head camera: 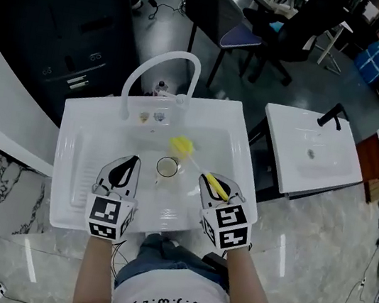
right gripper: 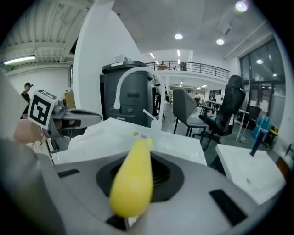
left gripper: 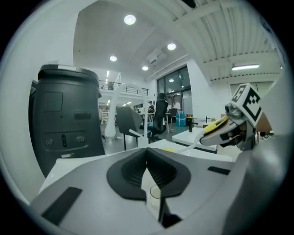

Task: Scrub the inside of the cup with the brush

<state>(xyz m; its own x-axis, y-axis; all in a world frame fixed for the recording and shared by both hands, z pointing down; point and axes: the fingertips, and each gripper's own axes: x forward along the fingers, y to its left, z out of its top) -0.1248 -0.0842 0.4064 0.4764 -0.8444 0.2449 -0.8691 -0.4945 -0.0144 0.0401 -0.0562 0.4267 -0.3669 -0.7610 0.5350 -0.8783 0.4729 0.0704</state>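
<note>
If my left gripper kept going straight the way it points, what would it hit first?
Likely the sink's back ledge near the faucet; the cup lies right of that line. Depth is hard to judge.

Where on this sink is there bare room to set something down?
Free: the drainboard left of the basin, and the back ledge right of the faucet. Crowded: the basin's middle, with the cup, the brush, the left gripper and the right gripper over it.
</note>
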